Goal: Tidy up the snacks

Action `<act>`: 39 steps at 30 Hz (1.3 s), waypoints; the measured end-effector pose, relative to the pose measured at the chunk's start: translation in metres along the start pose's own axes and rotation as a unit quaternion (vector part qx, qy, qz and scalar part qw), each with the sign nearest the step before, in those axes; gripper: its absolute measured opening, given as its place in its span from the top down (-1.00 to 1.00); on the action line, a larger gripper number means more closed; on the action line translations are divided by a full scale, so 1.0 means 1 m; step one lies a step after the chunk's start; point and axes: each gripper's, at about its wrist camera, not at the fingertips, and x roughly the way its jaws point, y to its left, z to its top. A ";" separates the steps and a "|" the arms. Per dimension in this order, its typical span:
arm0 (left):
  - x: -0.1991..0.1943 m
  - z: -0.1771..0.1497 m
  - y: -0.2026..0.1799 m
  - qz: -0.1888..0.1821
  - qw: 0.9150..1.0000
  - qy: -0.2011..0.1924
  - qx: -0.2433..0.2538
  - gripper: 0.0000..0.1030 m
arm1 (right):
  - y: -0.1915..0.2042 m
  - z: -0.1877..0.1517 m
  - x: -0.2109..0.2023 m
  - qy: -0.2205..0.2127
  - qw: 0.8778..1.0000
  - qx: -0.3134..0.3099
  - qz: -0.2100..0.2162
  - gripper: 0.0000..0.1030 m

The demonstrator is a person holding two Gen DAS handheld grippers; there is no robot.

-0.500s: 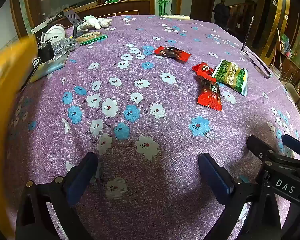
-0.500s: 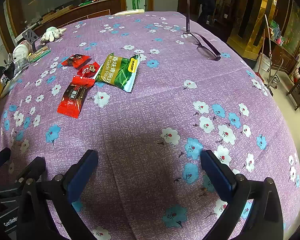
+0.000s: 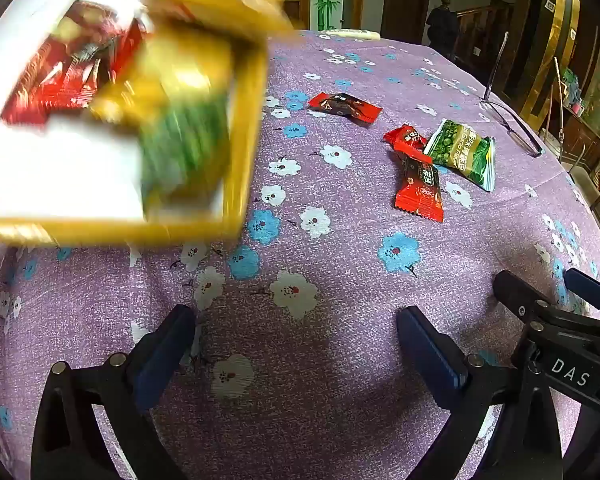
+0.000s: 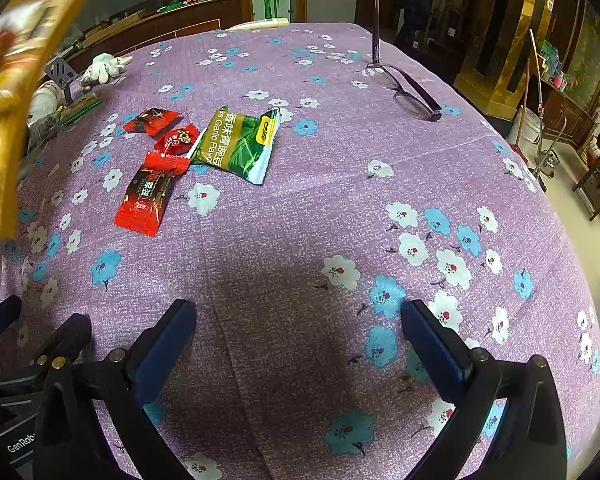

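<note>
Yellow box [image 3: 236, 128] swung into view upper left; snack packets [image 3: 420, 184] well beyond both tongs, spread apart

Both cameras sit low and close over the purple bench [image 4: 340, 200], looking forward and down past their own fingers [image 3: 164, 352]. Both views share the green snack bag [image 4: 240, 144] and the glasses [image 4: 412, 96].

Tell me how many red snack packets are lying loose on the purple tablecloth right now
3, all left of the green pea bag: the farthest red packet, a small round one touching the bag, and the long one nearest. More sit blurred inside the yellow box.
</note>
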 end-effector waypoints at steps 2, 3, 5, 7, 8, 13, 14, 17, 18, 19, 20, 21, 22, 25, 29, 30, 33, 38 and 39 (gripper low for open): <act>0.000 0.000 0.000 0.000 1.000 0.000 0.000 -0.99 | 0.000 0.000 0.000 0.000 1.000 0.000 0.000 -0.99; 0.000 0.000 0.000 0.000 1.000 0.000 0.000 -0.99 | 0.000 0.000 0.000 0.000 1.000 0.000 0.000 -0.99; 0.000 0.000 0.000 0.000 1.000 0.000 0.000 -0.99 | 0.000 0.000 0.000 0.000 1.000 0.000 0.000 -0.99; 0.000 0.000 0.000 0.000 1.000 0.000 0.000 -0.99 | 0.000 0.000 0.000 0.000 1.000 0.000 0.000 -0.99; 0.000 0.000 0.000 0.000 1.000 0.000 0.000 -0.99 | 0.000 0.000 0.000 0.000 1.000 0.000 0.000 -0.99; 0.000 -0.001 0.001 0.000 1.000 0.000 0.000 -0.99 | 0.000 0.000 0.001 0.000 1.000 0.000 0.000 -0.99; 0.000 -0.001 0.001 0.000 1.000 0.000 0.000 -0.99 | 0.000 0.000 0.001 0.000 1.000 0.000 0.000 -0.99; 0.000 -0.001 0.001 0.000 1.000 0.000 0.000 -0.99 | 0.000 0.000 0.000 0.000 1.000 0.000 0.000 -0.99; 0.000 -0.001 0.001 0.000 1.000 0.000 0.000 -0.99 | 0.000 0.000 0.000 0.000 1.000 0.000 0.000 -0.99; 0.000 -0.001 0.001 0.000 1.000 0.000 0.000 -0.99 | 0.000 0.000 0.000 0.000 1.000 0.000 0.000 -0.99; 0.000 -0.001 0.001 0.000 1.000 0.000 0.000 -0.99 | 0.000 0.000 0.000 -0.001 1.000 0.000 0.000 -0.99; 0.002 0.002 -0.001 0.000 1.000 0.000 0.000 -0.99 | 0.000 0.000 0.000 0.000 1.000 0.000 0.000 -0.99; 0.002 0.002 0.000 -0.001 1.000 0.000 0.000 -0.99 | 0.000 -0.001 0.000 0.000 1.000 0.000 0.000 -0.99; 0.001 0.000 0.002 -0.001 1.000 0.000 0.000 -0.99 | -0.001 0.000 0.000 0.000 1.000 0.000 0.000 -0.99; 0.001 0.000 0.002 -0.001 1.000 0.000 0.000 -0.99 | 0.000 -0.001 0.000 0.000 1.000 0.000 0.000 -0.99; 0.001 0.000 0.002 -0.001 1.000 0.000 0.000 -0.99 | 0.000 -0.001 -0.001 0.000 1.000 0.000 0.000 -0.99; 0.001 0.000 0.002 -0.001 1.000 0.000 0.000 -0.99 | 0.000 -0.002 -0.001 0.000 1.000 0.000 0.000 -0.99; 0.001 0.000 0.002 -0.001 1.000 0.000 0.000 -0.99 | 0.001 -0.002 -0.001 0.000 1.000 0.000 0.000 -0.99; 0.001 0.000 0.002 0.000 1.000 0.000 0.000 -0.99 | 0.001 -0.002 -0.001 0.000 1.000 0.000 0.000 -0.99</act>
